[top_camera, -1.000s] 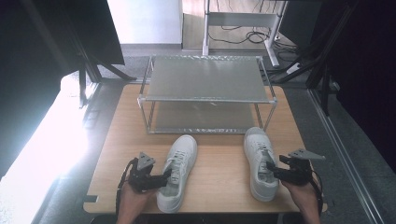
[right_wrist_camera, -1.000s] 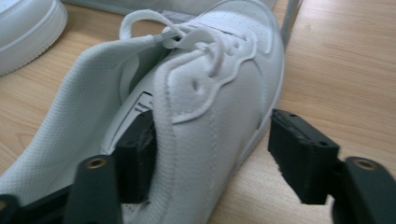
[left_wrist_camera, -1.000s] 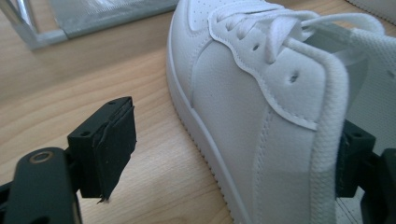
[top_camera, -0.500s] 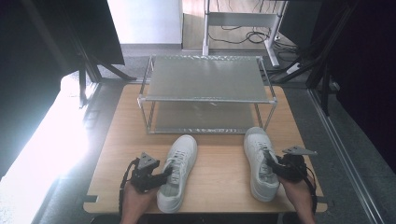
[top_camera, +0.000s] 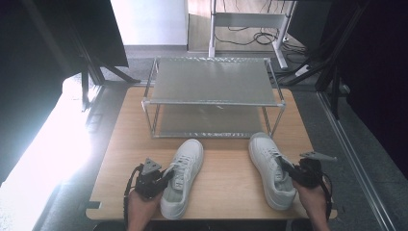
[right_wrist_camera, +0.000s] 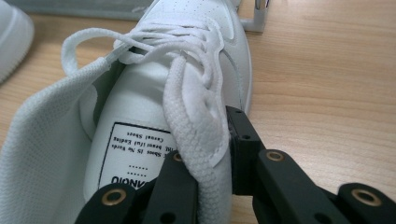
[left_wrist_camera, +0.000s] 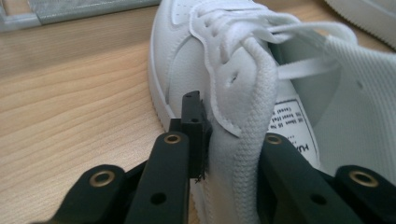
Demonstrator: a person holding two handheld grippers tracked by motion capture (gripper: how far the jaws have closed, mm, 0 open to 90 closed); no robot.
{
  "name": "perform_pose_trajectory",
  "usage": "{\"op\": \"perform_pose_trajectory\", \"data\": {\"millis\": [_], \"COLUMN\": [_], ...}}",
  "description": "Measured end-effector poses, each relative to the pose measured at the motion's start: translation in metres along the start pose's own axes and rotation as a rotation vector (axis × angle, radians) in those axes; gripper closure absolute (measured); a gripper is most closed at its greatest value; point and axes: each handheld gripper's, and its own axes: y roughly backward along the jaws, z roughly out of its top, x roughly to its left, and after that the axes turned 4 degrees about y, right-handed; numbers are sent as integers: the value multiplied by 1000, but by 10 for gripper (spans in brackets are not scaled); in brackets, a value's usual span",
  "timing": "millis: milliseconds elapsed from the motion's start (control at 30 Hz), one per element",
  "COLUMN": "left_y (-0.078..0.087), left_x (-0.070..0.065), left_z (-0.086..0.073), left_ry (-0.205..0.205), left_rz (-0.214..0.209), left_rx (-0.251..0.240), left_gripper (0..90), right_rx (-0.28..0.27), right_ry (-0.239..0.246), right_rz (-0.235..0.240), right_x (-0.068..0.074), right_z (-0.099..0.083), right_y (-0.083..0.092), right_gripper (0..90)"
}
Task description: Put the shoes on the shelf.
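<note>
Two white lace-up leather sneakers, the left sneaker [top_camera: 182,177] and the right sneaker [top_camera: 272,168], sit on a pale wood-grain table [top_camera: 226,178] before a silver-grey two-tier metal shoe rack [top_camera: 211,96]; black grippers, left gripper [left_wrist_camera: 224,163] and right gripper [right_wrist_camera: 212,172], carry brass-coloured rivets.

We read "Casual Shoes", upside down, on the tongue label [right_wrist_camera: 135,154] inside the right shoe [right_wrist_camera: 187,60]; the left shoe's label [left_wrist_camera: 294,123] is too small to read.

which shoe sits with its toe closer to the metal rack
The right shoe, held by the right claw; its toe nearly reaches the rack, while the left shoe lies farther back.
</note>
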Motion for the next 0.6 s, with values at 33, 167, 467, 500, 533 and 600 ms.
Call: {"op": "perform_pose_trajectory", "data": {"millis": [33,167,467,500,533,600], "left_y": [0,2,2,1,1,0], "left_x": [2,11,31,31,30,30], "left_z": [-1,-3,-7,-7,-7,-7], "left_ry": [11,80,286,296,302,312], "left_rz": [-9,-61,-141,-147,-146,-153], "left_rx": [-4,-28,-98,-101,-103,-110], "left_gripper": [814,818,841,841,841,841], "right_rx": [-3,-21,-79,-84,-84,-92], "right_ry": [-18,-88,-274,-276,-276,-283], "right_rz": [11,47,215,224,224,247], "right_x": [-2,-10,-20,-19,-19,-17], "right_z": [0,-2,-8,-7,-7,-6], "right_y": [0,1,2,2,2,3], "right_gripper": [834,837,840,841,841,840]}}
